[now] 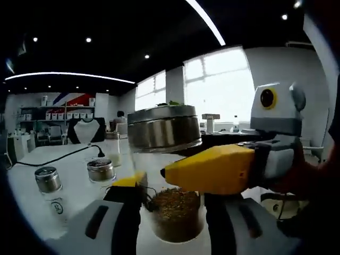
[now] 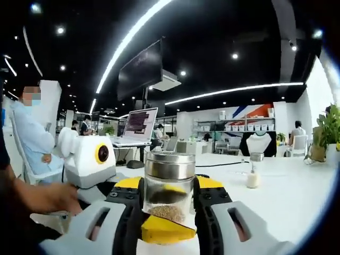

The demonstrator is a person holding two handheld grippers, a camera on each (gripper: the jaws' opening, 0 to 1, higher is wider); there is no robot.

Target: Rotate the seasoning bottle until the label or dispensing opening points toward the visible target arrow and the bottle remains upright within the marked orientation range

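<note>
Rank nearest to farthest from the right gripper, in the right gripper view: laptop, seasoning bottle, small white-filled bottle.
1. Seasoning bottle: between the right gripper's jaws.
2. Small white-filled bottle: out on the table, right of centre.
3. Laptop: open, behind and left, farther back.

Seasoning bottle [image 1: 169,175] boxed in: left gripper [image 1: 172,212] jaws on both flanks, right gripper [image 1: 223,167] yellow jaw tip right at its glass from the right. In right gripper view, right gripper [image 2: 169,204] jaws close on both sides of the bottle [image 2: 170,186], left gripper [image 2: 87,159] just beside on the left. Two small shakers [image 1: 50,183] [image 1: 101,171] and a black cable [image 1: 58,156] stand left-rear on the white table [image 1: 74,194]. Another shaker [image 2: 254,171] well apart on the right; bare table [image 2: 287,196] around it gives open passage
</note>
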